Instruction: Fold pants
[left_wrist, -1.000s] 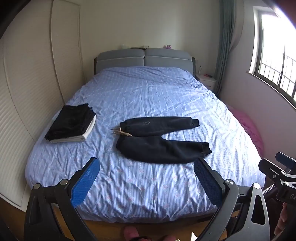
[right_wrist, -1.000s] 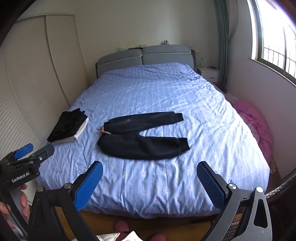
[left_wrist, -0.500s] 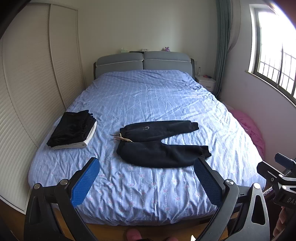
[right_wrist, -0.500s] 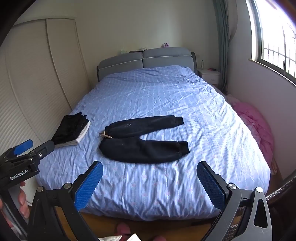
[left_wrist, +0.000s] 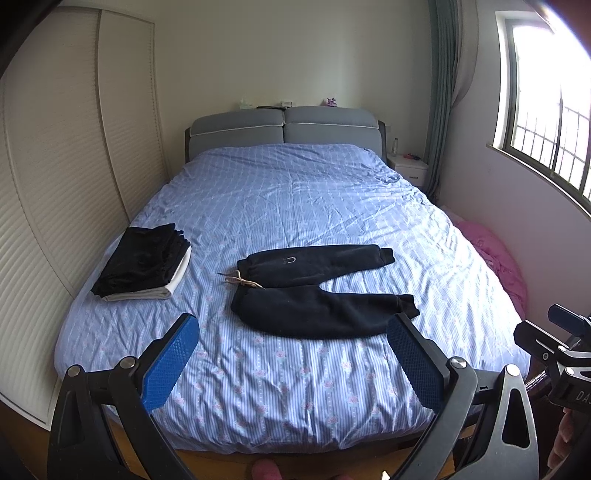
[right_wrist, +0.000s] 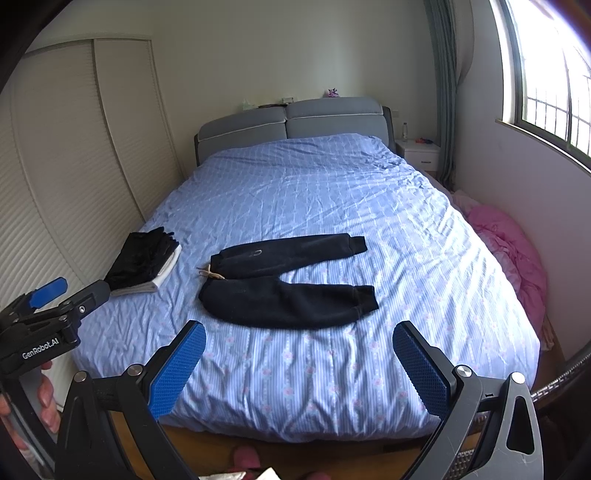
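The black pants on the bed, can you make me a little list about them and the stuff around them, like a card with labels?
pants: black pants lying flat, unfolded, legs spread apart, cuffs pointing right
drawstring: tan cord at the waistband, left end
bed: blue striped sheet, wrinkled
pile: folded dark clothes on a white piece, left of the pants
left gripper: open, empty, held short of the bed
right gripper: open, empty, held short of the bed

Light: I see daylight from the window (left_wrist: 546, 110), glaring white.
Edges: fisheye bending, dark corners.
Focus: sharp.
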